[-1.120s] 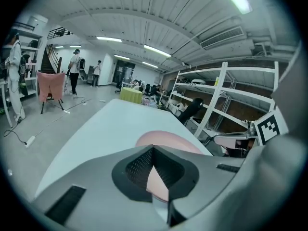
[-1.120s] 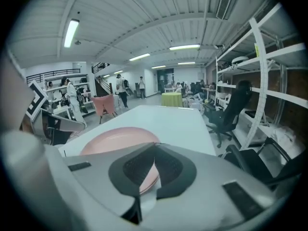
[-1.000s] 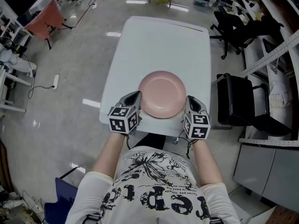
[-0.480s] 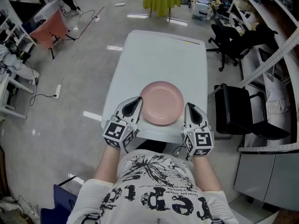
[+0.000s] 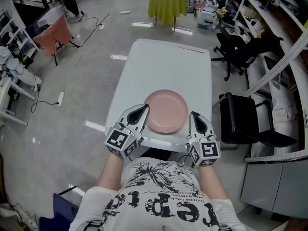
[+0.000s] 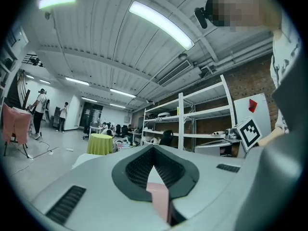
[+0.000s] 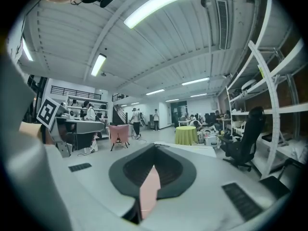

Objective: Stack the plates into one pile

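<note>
A pink plate (image 5: 166, 110) lies on the white table (image 5: 163, 66) close to its near edge; whether more plates lie under it I cannot tell. My left gripper (image 5: 143, 108) rests just left of the plate's rim with its jaws shut. My right gripper (image 5: 193, 114) sits just right of the rim, also shut. In the left gripper view the jaws (image 6: 154, 148) meet in a point, and a pink sliver (image 6: 159, 198) shows low in the slit. The right gripper view shows the same closed jaws (image 7: 155, 147) and pink sliver (image 7: 149, 191). Neither gripper lifts anything.
A black chair (image 5: 245, 119) stands right of the table and an office chair (image 5: 240, 42) farther back. A round table with a yellow-green cloth (image 5: 167, 1) is beyond the far end. A pink-draped chair (image 5: 48, 35) and cables are on the floor at left. Shelving runs along the right.
The head view has tilted up and shows more of the far room. The left gripper has turned slightly. Both grippers stay beside the plate, which has not moved.
</note>
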### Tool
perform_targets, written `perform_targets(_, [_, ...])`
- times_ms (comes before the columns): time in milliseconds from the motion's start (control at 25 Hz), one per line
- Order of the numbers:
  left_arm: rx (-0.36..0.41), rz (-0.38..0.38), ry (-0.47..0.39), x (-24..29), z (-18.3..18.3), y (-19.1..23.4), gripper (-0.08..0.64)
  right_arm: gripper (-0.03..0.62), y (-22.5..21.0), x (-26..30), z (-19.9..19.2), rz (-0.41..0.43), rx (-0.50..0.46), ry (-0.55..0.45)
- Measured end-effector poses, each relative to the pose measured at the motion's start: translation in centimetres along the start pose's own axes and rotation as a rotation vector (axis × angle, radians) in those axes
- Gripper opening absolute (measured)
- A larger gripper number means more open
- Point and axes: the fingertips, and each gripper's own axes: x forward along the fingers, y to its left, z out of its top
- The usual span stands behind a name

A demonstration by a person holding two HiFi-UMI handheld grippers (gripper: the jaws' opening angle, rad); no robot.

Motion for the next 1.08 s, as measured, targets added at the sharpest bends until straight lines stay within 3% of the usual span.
perform_targets(440, [0.043,0.033,0.003,-0.6,-0.2,0.7,0.011,0.003,1.2,-0.1,0.0,0.034,-0.028,-0.006])
perform_targets(760, [0.045,0.021,0.008,-0.6,-0.3,0.5,0.011,0.003,1.3,0.1,-0.8,0.02,-0.041,0.022])
perform_targets(1080, [0.044,0.064,0.029,-0.1,-1.3,1.2,0.011,0.003,0.3,0.3,-1.8,0.007,-0.04,0.04])
